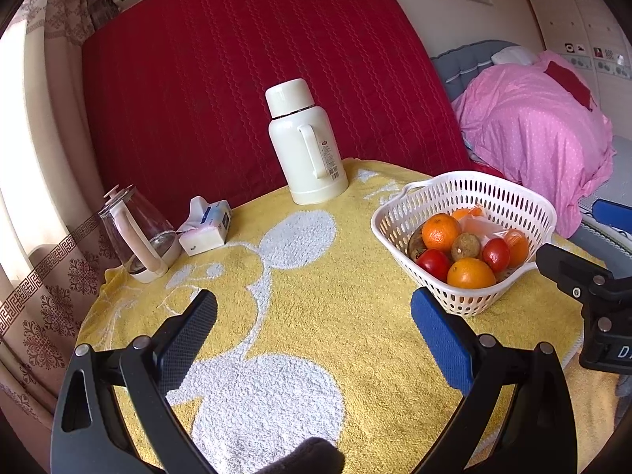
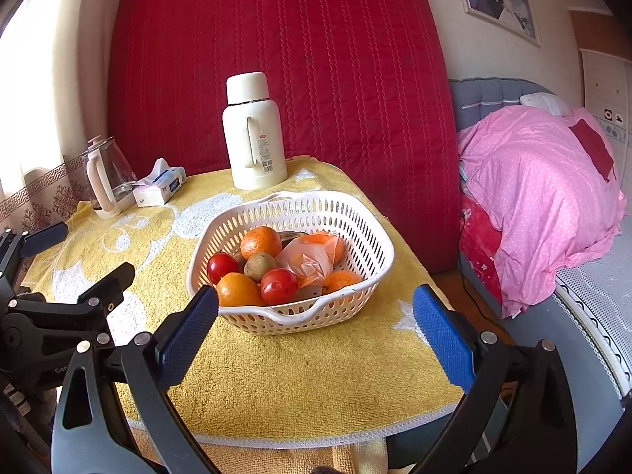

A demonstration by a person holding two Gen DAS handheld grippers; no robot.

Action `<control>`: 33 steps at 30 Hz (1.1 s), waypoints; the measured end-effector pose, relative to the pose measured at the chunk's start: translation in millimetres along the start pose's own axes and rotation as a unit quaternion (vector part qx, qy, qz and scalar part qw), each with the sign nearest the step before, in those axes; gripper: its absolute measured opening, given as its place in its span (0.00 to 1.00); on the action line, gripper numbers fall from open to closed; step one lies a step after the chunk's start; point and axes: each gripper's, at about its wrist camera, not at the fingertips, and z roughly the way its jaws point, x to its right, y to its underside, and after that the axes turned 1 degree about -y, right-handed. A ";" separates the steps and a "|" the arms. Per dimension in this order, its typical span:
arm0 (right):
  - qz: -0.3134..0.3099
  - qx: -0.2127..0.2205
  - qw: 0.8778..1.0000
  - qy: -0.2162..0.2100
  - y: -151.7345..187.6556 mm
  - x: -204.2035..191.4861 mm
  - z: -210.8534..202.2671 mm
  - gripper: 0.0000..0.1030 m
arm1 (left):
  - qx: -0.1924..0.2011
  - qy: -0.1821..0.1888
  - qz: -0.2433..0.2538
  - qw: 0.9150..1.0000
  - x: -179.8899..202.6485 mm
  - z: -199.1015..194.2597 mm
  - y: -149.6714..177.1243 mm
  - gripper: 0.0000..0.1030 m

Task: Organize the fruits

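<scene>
The white perforated plastic basket point(image 2: 300, 308) of oranges and red fruits sits mid-frame on the yellow towel-covered table point(image 2: 300, 375), just ahead of the right gripper point(image 2: 316, 331), spread wide and empty. The left gripper point(image 1: 314, 339), likewise agape, has the basket at right.

The worktop point(image 2: 316, 387) is covered by a yellow towel with white shapes. On it are placed a white perforated basket point(image 2: 355, 304) with fruits near the right edge, a cream thermos flask point(image 2: 252, 138) at the back, and a tissue pack point(image 2: 160, 187) just beside a glass kettle point(image 2: 104, 177) at the left.
</scene>
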 end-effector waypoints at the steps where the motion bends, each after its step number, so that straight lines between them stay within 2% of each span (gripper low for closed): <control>1: -0.001 0.000 1.000 0.000 0.4 -0.3 -0.2 0.97 | 0.000 0.000 0.001 1.000 0.4 0.2 0.3 0.95; 33: -0.005 -0.005 1.000 0.006 1.7 -1.3 3.1 0.97 | 0.000 0.004 0.013 1.000 8.8 0.3 2.9 0.95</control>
